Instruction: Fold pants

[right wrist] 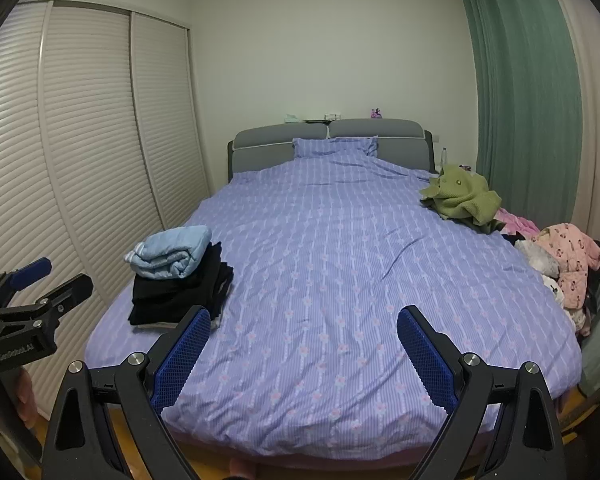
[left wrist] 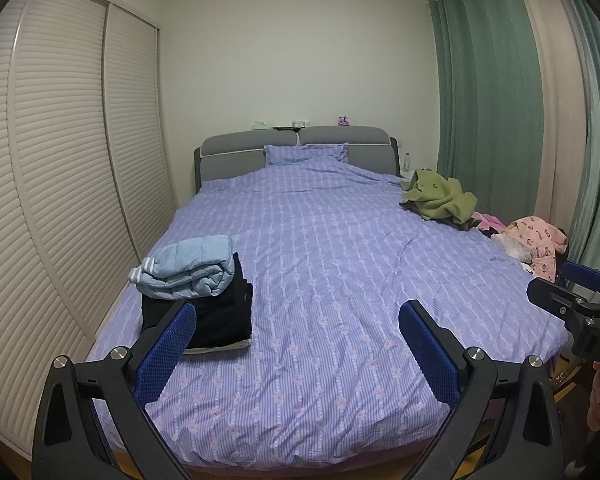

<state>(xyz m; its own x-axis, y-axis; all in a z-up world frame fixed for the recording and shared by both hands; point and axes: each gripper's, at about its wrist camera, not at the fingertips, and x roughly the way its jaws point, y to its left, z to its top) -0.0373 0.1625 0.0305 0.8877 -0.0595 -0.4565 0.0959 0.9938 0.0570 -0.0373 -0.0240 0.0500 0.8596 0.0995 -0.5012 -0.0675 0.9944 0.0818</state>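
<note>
The left gripper [left wrist: 297, 322] is held level, its blue-padded fingers [left wrist: 168, 354] spread wide with nothing between them. The right gripper [right wrist: 303, 330] sits beside it at about the same height, fingers [right wrist: 428, 360] equally wide apart and holding nothing.

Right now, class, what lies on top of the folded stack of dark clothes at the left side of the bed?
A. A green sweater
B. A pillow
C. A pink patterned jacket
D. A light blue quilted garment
D: the light blue quilted garment sits folded on the dark stack, while the green sweater lies across the bed at its right edge.
</note>
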